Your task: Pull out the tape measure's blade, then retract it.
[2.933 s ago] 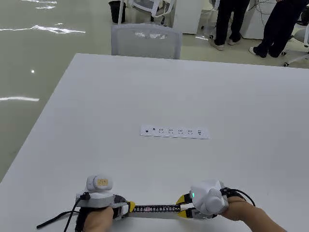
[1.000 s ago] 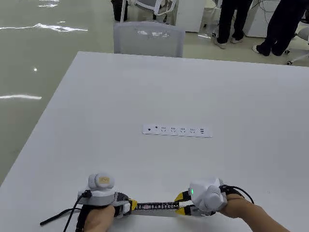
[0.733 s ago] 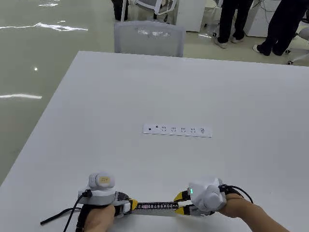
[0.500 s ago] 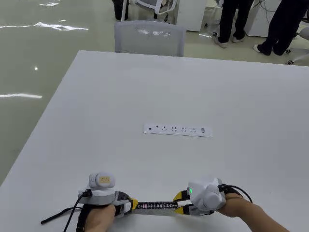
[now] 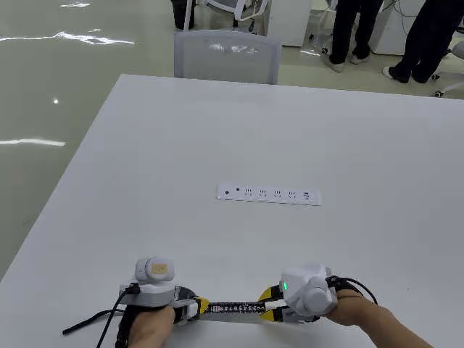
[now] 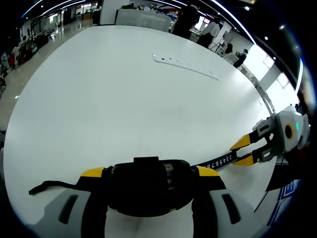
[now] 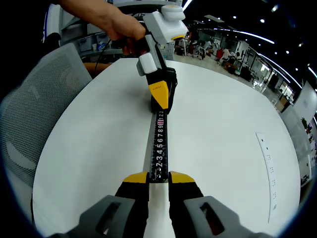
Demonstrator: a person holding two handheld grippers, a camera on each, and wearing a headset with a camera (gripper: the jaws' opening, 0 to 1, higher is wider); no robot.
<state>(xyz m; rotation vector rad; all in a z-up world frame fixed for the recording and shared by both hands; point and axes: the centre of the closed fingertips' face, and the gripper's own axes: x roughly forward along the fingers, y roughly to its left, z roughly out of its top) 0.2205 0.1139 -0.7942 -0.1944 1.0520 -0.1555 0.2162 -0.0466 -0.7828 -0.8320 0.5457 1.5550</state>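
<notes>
Right gripper (image 5: 267,305) has edged closer to the left gripper (image 5: 197,308) since 2.9 s ago, so a bit less blade shows between them. Both sit at the near edge of the wide white table (image 5: 290,130).

Far left, a thin black cable (image 5: 90,322) trails off the left gripper across the tabletop. The left hand (image 5: 148,330) wraps the handle from behind, knuckles up, gripper level and pointing right. Its yellow-tipped jaws are clamped on the black-and-yellow tape measure (image 6: 144,181), which fills the gap between them in the left gripper view. The case is low over the table; contact with the table can't be judged.

From the case, the narrow pale metal blade (image 5: 230,308) with black numerals runs straight right, flat and close to the surface. In the right gripper view the printed numbers read from 2 near the tip up to about 12 at the case mouth.

The right gripper points left, facing the other one. Its yellow-tipped jaws are pinched together on the blade's free end, tip held between them. The right hand (image 5: 355,312) holds it from the right side, forearm angled in from the lower right corner.

Further back, mid-table, a flat white power strip (image 5: 268,194) lies well apart from both grippers. A grey mesh-backed chair (image 5: 226,58) stands at the far edge.
</notes>
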